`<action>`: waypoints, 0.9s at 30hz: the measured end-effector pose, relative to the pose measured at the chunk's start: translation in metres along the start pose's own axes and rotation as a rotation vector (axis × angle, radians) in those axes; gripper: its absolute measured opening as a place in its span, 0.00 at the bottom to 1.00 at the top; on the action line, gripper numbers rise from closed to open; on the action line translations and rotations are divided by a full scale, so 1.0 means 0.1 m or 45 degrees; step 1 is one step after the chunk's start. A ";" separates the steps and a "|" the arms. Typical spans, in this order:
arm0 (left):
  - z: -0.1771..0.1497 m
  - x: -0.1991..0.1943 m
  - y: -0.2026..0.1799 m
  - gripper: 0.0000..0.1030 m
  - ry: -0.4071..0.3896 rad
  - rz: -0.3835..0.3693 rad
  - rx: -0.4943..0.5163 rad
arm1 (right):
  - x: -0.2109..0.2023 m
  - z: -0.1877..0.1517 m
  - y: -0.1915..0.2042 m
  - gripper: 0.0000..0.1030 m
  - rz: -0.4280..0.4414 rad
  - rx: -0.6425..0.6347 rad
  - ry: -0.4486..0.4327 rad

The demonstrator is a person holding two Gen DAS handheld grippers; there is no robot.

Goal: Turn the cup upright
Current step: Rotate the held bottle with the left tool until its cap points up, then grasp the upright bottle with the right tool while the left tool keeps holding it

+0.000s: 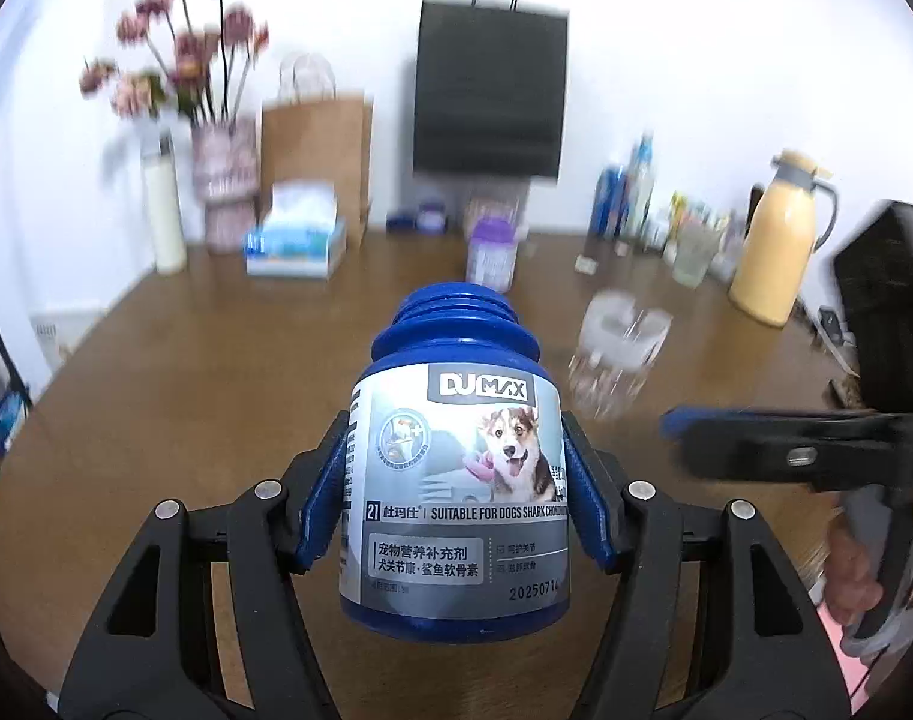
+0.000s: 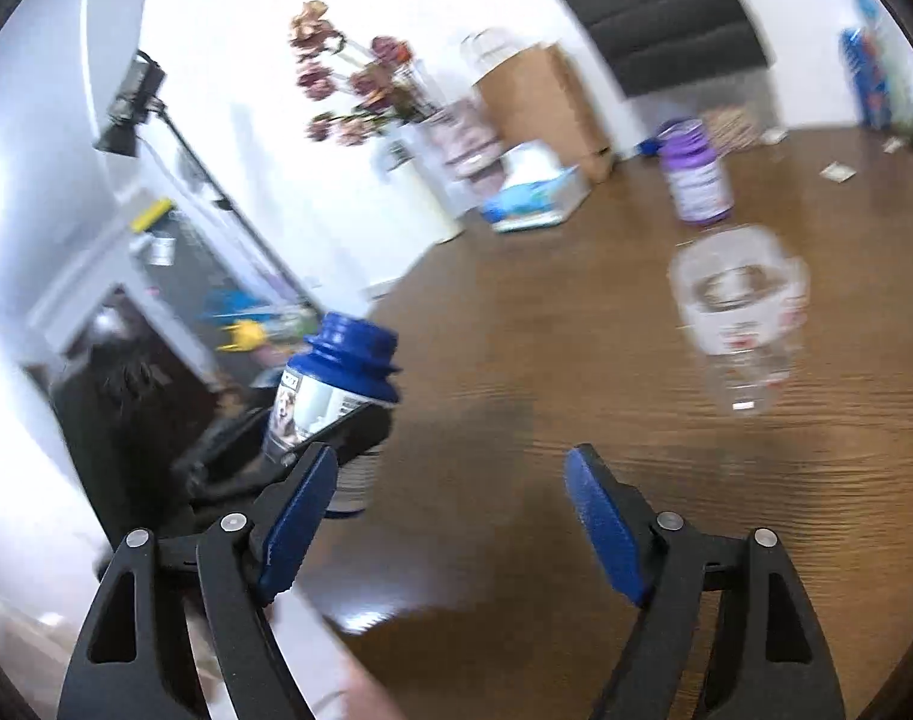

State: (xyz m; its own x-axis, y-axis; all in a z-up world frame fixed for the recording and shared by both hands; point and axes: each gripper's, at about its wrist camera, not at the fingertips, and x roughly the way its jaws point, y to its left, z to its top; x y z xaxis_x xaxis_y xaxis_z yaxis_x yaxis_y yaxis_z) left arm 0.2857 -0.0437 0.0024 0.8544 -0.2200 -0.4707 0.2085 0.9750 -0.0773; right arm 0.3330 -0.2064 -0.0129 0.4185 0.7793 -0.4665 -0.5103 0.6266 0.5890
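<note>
My left gripper [image 1: 456, 480] is shut on a blue supplement bottle [image 1: 456, 492] with a dog label, held above the wooden table with its open threaded neck pointing away. The bottle also shows in the right wrist view [image 2: 330, 384]. A clear glass cup [image 1: 621, 354] stands on the table to the right of the bottle; in the right wrist view [image 2: 741, 318] it is ahead and to the right, blurred. My right gripper [image 2: 450, 504] is open and empty above the table, and shows at the right edge of the left wrist view [image 1: 672, 420].
A purple-lidded jar [image 1: 492, 255] stands behind the bottle. A tissue box [image 1: 297, 237], vase of flowers [image 1: 225, 180], paper bags [image 1: 315, 156], yellow jug [image 1: 777, 240] and several small bottles line the table's [image 1: 186, 390] back edge.
</note>
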 end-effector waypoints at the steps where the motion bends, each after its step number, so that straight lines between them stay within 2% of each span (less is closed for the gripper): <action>1: 0.00 -0.03 -0.01 0.58 -0.026 0.001 0.005 | 0.06 0.04 0.01 0.84 0.044 0.013 0.024; 3: -0.02 -0.07 -0.06 0.58 -0.075 -0.011 0.020 | 0.16 0.11 0.02 0.85 0.138 0.068 0.041; 7: -0.07 -0.08 -0.17 0.58 -0.099 -0.065 0.062 | 0.33 0.16 -0.03 0.85 0.313 0.193 0.074; 10: -0.08 -0.06 -0.24 0.58 -0.107 -0.069 0.093 | 0.39 0.17 -0.04 0.84 0.418 0.249 0.100; 11: -0.09 -0.06 -0.24 0.58 -0.108 -0.072 0.096 | 0.41 0.18 -0.05 0.71 0.426 0.258 0.109; 12: -0.09 -0.05 -0.24 0.58 -0.101 -0.081 0.096 | 0.43 0.19 -0.06 0.66 0.415 0.266 0.115; 13: -0.10 -0.02 -0.23 0.58 -0.101 -0.098 0.089 | 0.45 0.22 -0.08 0.67 0.422 0.284 0.123; 16: -0.09 0.08 -0.15 0.58 -0.091 -0.185 0.047 | 0.45 0.32 -0.03 0.66 0.315 0.212 0.162; 19: 0.03 0.22 -0.10 0.61 -0.029 -0.237 0.064 | 0.44 0.43 0.10 0.66 0.191 0.025 0.151; 24: 0.40 0.51 0.14 0.58 0.042 -0.344 -0.034 | 0.56 0.72 0.42 0.66 0.015 -0.432 0.127; 27: 0.55 0.62 0.16 0.58 -0.051 -0.275 0.022 | 0.64 0.97 0.44 0.66 -0.018 -0.599 0.098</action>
State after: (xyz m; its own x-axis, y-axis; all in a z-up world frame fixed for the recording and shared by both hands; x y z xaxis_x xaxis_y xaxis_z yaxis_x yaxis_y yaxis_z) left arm 0.3683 -0.0436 0.0199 0.8070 -0.4253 -0.4097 0.3967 0.9044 -0.1574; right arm 0.4104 -0.1299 0.0471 0.3798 0.7579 -0.5305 -0.7971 0.5591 0.2281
